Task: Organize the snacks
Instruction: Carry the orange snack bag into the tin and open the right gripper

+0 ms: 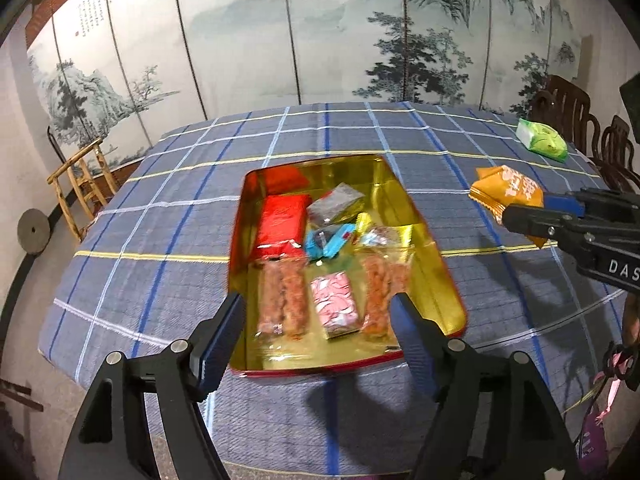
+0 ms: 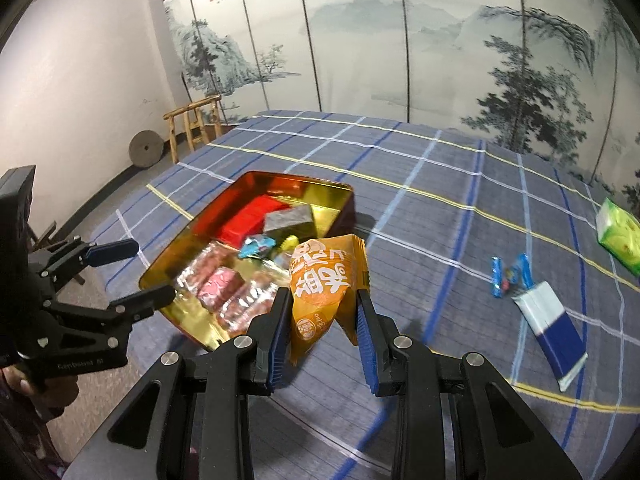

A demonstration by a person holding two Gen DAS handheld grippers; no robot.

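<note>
The tin (image 1: 436, 276) already holds most snacks (red pack, sausages, candies). The right gripper (image 2: 323, 320) is clamped on an orange packet (image 2: 324, 280) above the cloth beside the tin; the left gripper (image 1: 320, 320) hangs open, empty. A green pack (image 2: 620, 236), blue bar (image 2: 554, 332) and blue candy (image 2: 510, 274) remain out.
</note>
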